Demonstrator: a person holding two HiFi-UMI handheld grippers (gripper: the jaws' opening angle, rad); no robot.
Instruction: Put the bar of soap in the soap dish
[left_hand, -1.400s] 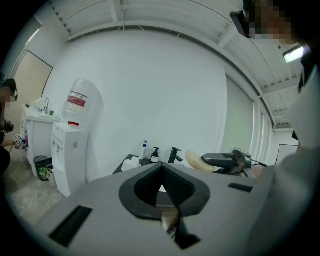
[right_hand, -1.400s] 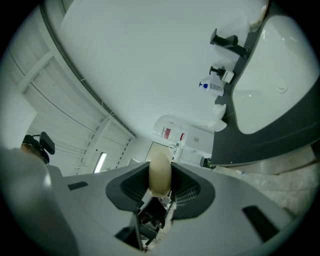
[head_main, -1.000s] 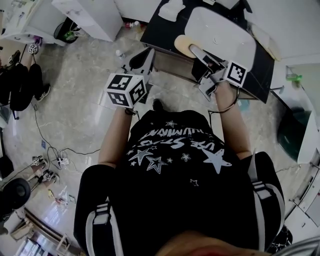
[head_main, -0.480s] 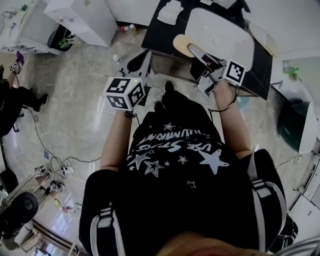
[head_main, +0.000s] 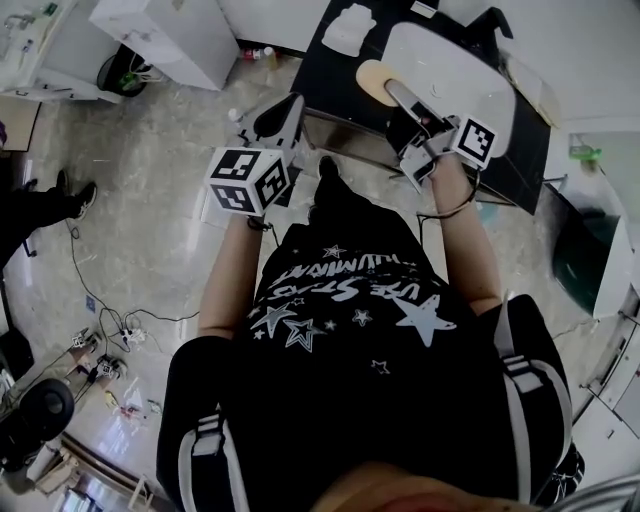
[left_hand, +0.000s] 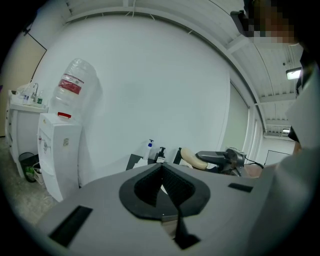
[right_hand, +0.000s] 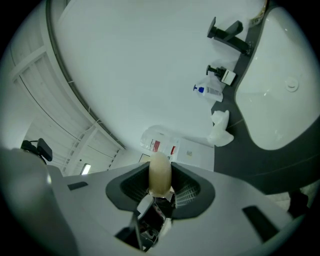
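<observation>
A cream oval bar of soap is gripped edge-on by my right gripper, which is shut on it over the front of the black counter, just left of the white basin. In the right gripper view the soap stands between the pads, with a white soap dish lying on the counter beyond. My left gripper hangs over the floor left of the counter, its jaws closed together with nothing in them. The left gripper view shows the soap from the side.
A black faucet and pump bottles stand behind the basin. A water dispenser stands against the wall at left. Cables lie on the tiled floor. Another person's legs are at the far left.
The person has stepped closer to the counter, and both grippers have come forward with them. The soap stays held and now sits further over the counter beside the basin.
</observation>
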